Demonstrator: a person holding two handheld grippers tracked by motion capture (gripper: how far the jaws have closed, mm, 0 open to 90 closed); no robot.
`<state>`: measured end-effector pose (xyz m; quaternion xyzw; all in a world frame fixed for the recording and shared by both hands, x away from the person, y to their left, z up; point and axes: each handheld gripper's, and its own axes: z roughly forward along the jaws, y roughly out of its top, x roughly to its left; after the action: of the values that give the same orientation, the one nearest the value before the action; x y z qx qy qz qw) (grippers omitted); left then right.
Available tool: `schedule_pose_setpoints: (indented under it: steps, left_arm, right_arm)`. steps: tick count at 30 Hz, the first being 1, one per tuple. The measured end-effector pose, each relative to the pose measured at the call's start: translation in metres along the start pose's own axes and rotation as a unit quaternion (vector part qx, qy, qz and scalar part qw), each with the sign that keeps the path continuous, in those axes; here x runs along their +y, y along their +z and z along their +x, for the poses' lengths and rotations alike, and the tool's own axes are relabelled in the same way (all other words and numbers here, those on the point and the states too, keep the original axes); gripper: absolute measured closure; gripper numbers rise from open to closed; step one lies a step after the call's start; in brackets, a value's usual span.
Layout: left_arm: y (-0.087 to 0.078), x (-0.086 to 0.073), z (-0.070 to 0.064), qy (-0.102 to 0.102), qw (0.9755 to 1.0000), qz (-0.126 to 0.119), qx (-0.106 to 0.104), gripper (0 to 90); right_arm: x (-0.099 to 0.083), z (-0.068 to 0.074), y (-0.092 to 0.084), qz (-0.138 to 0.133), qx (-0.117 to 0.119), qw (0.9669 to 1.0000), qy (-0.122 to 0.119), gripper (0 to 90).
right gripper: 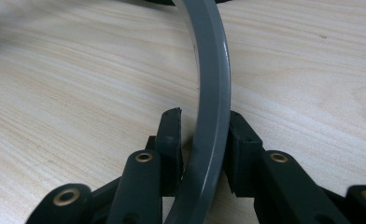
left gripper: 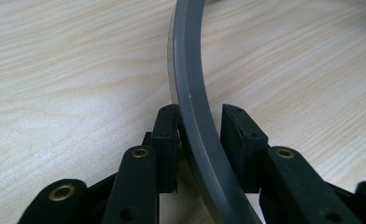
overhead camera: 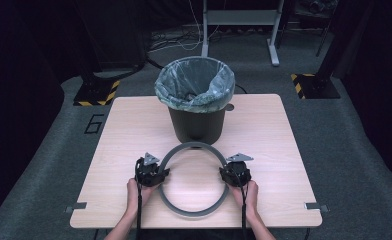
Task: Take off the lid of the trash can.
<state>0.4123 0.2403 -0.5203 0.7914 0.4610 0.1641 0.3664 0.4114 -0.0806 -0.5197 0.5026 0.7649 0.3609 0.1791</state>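
From the high view, the person's hands come in at the near edge of the table [overhead camera: 134, 125], and a large grey ring [overhead camera: 194, 212] lies flat between them, with the left gripper [overhead camera: 160, 175] on its left side and the right gripper [overhead camera: 226, 175] on its right side. Beyond both grippers, just past the far arc of the ring, stands a dark bin [overhead camera: 196, 125] lined with a pale plastic bag [overhead camera: 194, 85]. In the left gripper view, the ring [left gripper: 190, 93] runs up between the two black jaws; the left-hand jaw sits against its band, while a slim gap shows between the band and the right-hand jaw, so the jaws stand narrow around the ring without both pressing on it. In the right gripper view, the ring [right gripper: 214, 84] again passes between the jaws; the right-hand jaw touches it and the left-hand jaw stands just apart, a narrow, loose hold around the band, which rests on the table [right gripper: 69, 93].
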Motion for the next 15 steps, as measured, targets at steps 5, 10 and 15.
schedule_pose_setpoints:
  steps: [5,10,15]
  left_arm:
    - [-0.0023,-0.0045,0.0008,-0.007,0.9999,-0.009,0.001,65.8]
    - [-0.0037,-0.0067,0.0026,-0.014,0.9998,-0.013,0.002,60.9]
    - [-0.0033,-0.0067,0.0037,-0.016,0.9998,-0.008,0.01,38.0]
  right_arm:
    - [-0.0038,0.0027,-0.0018,-0.006,-0.004,1.0,-0.004,67.6]
    - [-0.0061,0.0057,-0.0028,-0.007,-0.01,0.9998,-0.016,58.7]
    - [-0.0065,0.0078,-0.001,-0.003,-0.011,0.9997,-0.023,32.6]
